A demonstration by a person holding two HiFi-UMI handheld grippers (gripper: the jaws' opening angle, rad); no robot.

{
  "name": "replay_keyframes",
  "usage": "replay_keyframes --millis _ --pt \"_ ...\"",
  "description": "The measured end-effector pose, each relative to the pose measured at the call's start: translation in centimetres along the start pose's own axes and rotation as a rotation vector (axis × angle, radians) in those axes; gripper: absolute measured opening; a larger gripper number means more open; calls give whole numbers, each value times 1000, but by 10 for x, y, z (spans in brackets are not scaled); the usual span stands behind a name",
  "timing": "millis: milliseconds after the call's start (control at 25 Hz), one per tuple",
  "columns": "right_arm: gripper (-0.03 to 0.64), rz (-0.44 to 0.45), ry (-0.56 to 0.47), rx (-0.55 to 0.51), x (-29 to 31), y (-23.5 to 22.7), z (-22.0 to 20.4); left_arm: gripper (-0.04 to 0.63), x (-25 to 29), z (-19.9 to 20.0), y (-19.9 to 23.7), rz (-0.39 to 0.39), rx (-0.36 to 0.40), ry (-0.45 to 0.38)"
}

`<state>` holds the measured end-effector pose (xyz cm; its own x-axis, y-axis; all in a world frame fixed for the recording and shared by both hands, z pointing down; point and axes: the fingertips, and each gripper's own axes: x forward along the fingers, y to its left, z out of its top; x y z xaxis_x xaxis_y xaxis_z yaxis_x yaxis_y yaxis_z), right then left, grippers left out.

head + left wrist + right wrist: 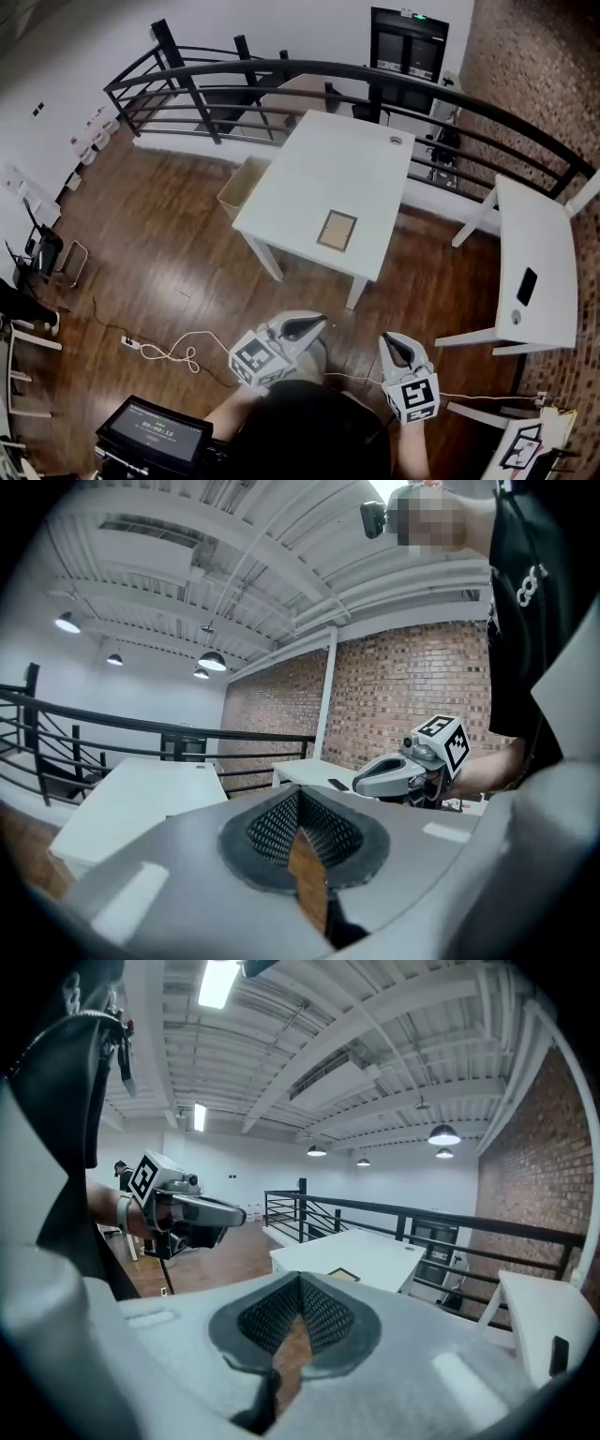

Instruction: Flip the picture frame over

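Observation:
The picture frame point(337, 230) lies flat on the white table point(319, 169), near its front edge, showing a tan face with a dark border. Both grippers hang over the wood floor close to my body, well short of the table. My left gripper point(319, 323) is shut with nothing between its jaws. My right gripper point(390, 341) is also shut and holds nothing. In the right gripper view the frame point(344, 1275) shows small on the table point(384, 1252) beyond the closed jaws, with the left gripper point(239, 1214) out to the left. The left gripper view shows the right gripper point(361, 782).
A second white table point(544, 234) with a dark phone point(527, 286) stands to the right. A black railing point(309, 70) curves behind both tables. A cardboard box point(244, 186) sits at the table's left side. A cable and power strip point(169, 352) lie on the floor beside a screen point(155, 433).

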<state>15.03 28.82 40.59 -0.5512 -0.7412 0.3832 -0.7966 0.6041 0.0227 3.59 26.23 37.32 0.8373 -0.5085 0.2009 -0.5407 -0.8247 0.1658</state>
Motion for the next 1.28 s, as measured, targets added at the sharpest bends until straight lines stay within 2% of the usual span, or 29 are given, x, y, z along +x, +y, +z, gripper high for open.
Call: replay_keyframes --millis 160,480,760,960,1280 --pt "-8 3 -2 -9 -14 17 6 14 -11 5 -24 -11 31 -4" --pt "-8 30 -22 -37 -26 45 0 14 -26 -8 -49 -30 25 -1" --pt "-8 51 -14 -54 -32 75 9 14 -48 -19 -58 -19 18 3" --pt "-8 64 -46 -59 -34 91 17 14 -60 -25 -64 -13 15 7" --pt "-8 57 -51 -56 -39 102 9 14 -69 -29 -73 -34 26 8"
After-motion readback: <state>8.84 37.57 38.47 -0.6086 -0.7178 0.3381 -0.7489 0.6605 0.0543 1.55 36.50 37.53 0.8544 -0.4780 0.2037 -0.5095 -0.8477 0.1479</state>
